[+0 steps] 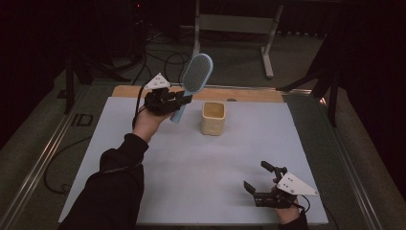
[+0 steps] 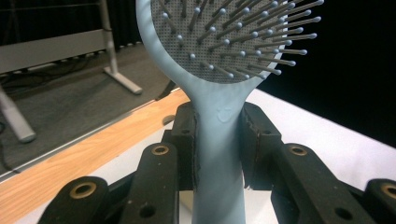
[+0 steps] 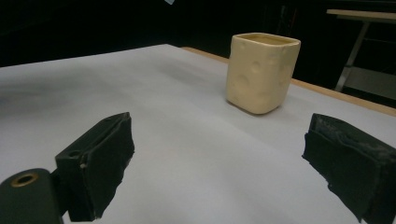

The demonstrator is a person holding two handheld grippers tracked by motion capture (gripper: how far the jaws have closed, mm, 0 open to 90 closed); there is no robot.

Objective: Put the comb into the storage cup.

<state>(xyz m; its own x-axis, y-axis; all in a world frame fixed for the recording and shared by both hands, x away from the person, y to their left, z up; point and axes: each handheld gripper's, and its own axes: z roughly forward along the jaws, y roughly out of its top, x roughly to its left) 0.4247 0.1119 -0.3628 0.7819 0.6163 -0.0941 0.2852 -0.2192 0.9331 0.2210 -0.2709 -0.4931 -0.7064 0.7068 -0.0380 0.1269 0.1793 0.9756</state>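
I have the hairbrush (image 1: 192, 81) clamped by its pale blue handle in my left gripper (image 1: 178, 100), the jaws pressed on either side of the stem just below the bristled head, as the left gripper view shows closely (image 2: 219, 140). The brush is held off the table at the far left, head up and tilted toward the right, its handle end hanging just left of the cream cup (image 1: 213, 118), which stands upright on the white table cover (image 1: 206, 167) near the far middle. My right gripper (image 1: 262, 182) rests at the near right edge with its jaws spread wide and nothing between them; in the right gripper view the cup (image 3: 261, 70) stands well beyond its pads. I judge this to be the carry step: the brush is lifted and being brought toward the cup, not yet over its mouth. Next I would need to bring the handle end above the opening, stand the brush more upright, and lower it in gently before letting go, since the cup looks light enough to tip.
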